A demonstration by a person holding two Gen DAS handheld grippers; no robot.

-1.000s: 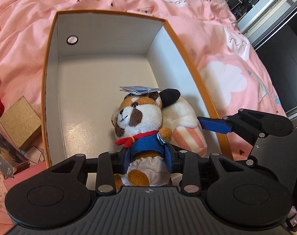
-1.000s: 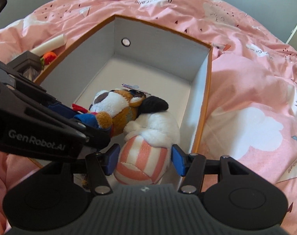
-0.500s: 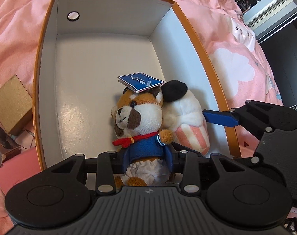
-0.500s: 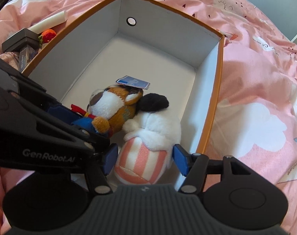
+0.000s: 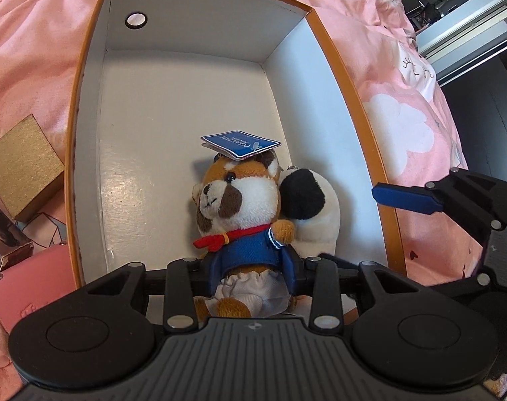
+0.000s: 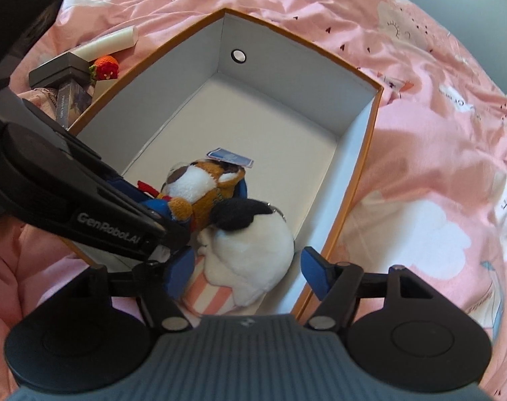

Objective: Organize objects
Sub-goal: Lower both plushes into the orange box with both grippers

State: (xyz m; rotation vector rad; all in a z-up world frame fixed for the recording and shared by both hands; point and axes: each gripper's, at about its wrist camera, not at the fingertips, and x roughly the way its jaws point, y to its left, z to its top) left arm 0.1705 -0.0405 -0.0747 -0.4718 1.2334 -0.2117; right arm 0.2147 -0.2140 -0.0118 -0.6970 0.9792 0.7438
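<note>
The left gripper point(image 5: 251, 267) was clamped on the red panda plush point(image 5: 240, 207), held low inside the orange-rimmed box point(image 5: 333, 53). The right gripper point(image 6: 245, 269) stood with its 2 fingers spread around the white plush point(image 6: 253, 244), just right of the panda. Beneath lay a rumpled pink bedspread point(image 6: 430, 153); ahead-right, a dark doorway point(image 5: 480, 6).

Inside the orange-rimmed box point(image 5: 86, 77), bare floor lies beyond two plush toys point(image 5: 240, 207) crowding its near right corner.
</note>
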